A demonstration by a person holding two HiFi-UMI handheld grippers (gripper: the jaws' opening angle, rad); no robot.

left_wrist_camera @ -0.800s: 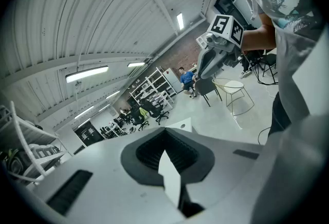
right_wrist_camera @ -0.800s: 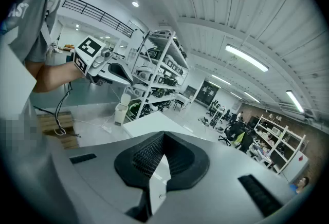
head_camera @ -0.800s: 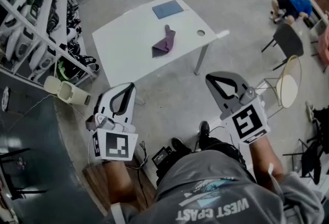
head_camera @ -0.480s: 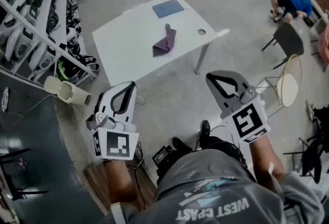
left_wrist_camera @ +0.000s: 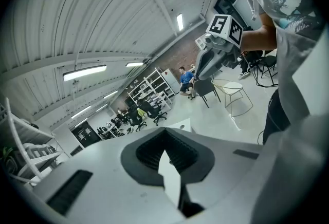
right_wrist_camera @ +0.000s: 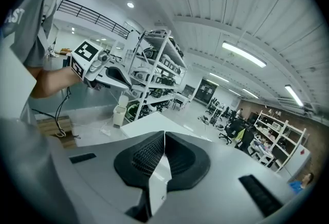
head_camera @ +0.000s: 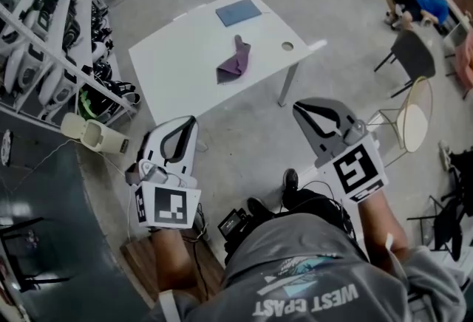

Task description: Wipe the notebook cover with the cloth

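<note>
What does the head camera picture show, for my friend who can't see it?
A person, seen from above, holds two shut, empty grippers, left gripper and right gripper, short of a white table. A purple cloth and a blue notebook lie apart on it.

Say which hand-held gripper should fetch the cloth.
Left, probably: the left hand-held gripper is by the table's near edge, facing the cloth; the right hand-held gripper is off its corner.

I read "WEST COAST" in pale letters on the person's grey shirt [head_camera: 303, 269], upside down in my head view, fragments of that print in both gripper views, nothing else legible.
</note>
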